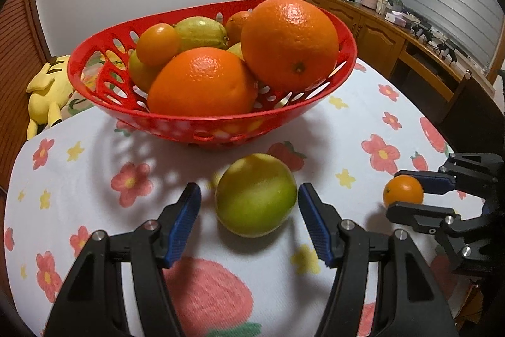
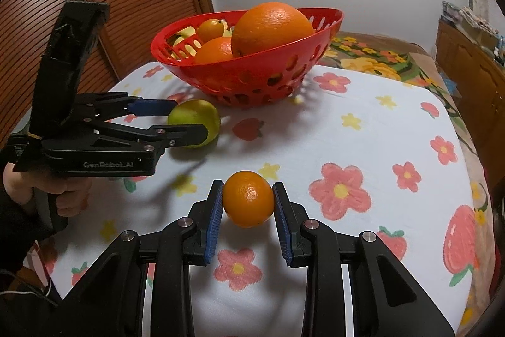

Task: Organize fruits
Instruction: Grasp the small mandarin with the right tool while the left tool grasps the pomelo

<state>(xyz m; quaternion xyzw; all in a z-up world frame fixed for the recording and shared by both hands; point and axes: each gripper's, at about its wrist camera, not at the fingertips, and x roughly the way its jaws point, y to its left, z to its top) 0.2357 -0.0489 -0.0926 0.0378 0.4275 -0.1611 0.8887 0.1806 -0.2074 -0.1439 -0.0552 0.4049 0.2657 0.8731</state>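
Most fruit already sits in the red basket [image 1: 94,65] at the table's [image 2: 363,128] far edge; two pieces are left on the cloth. The left gripper [image 1: 249,207], jaws apart, straddles the green fruit [image 1: 256,194] near mid-table. The right gripper [image 2: 247,202] appears just clamped on the small orange [image 2: 248,198] toward the near edge.

Lower fruits hidden inside red basket [image 1: 94,75]; yellow plush toy [image 1: 47,90] partly behind basket.

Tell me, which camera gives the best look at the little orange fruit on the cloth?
The right wrist view: the small orange sits centred and close between the right gripper fingers. The left wrist view shows it only small, at the right edge.
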